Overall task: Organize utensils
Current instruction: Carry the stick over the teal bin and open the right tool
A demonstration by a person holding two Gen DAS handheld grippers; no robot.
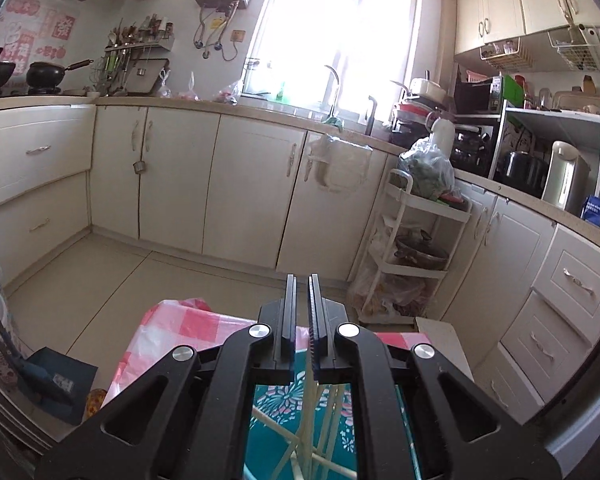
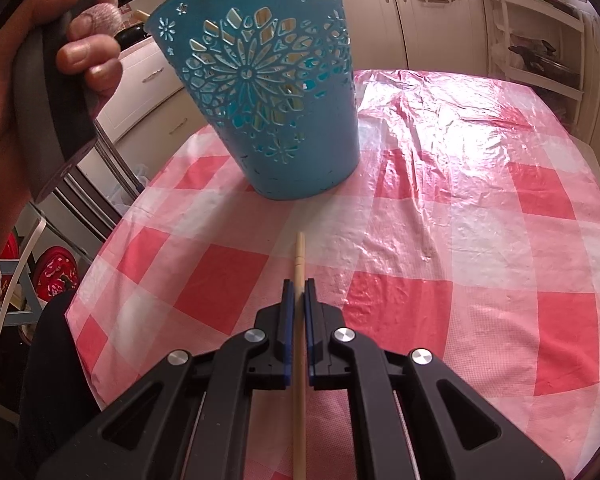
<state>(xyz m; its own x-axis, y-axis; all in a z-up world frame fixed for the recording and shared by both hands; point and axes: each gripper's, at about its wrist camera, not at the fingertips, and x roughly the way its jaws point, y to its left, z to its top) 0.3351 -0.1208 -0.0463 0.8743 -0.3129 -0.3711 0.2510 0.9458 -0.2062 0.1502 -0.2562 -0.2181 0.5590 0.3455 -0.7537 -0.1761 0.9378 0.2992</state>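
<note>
My left gripper hovers over the open top of a teal cut-out basket that holds several pale chopsticks. One chopstick runs straight down from its nearly closed pads into the basket. In the right wrist view the same basket stands on the pink checked tablecloth. My right gripper is shut on a pale wooden chopstick. The stick lies along the fingers, just over the cloth, with its tip pointing at the basket. A hand at the upper left grips the left tool's handle.
The table's far edge drops to a tiled floor. Beyond it stand cream cabinets, and a white tiered cart with bags is at the right. Red-patterned items sit on the floor left of the table.
</note>
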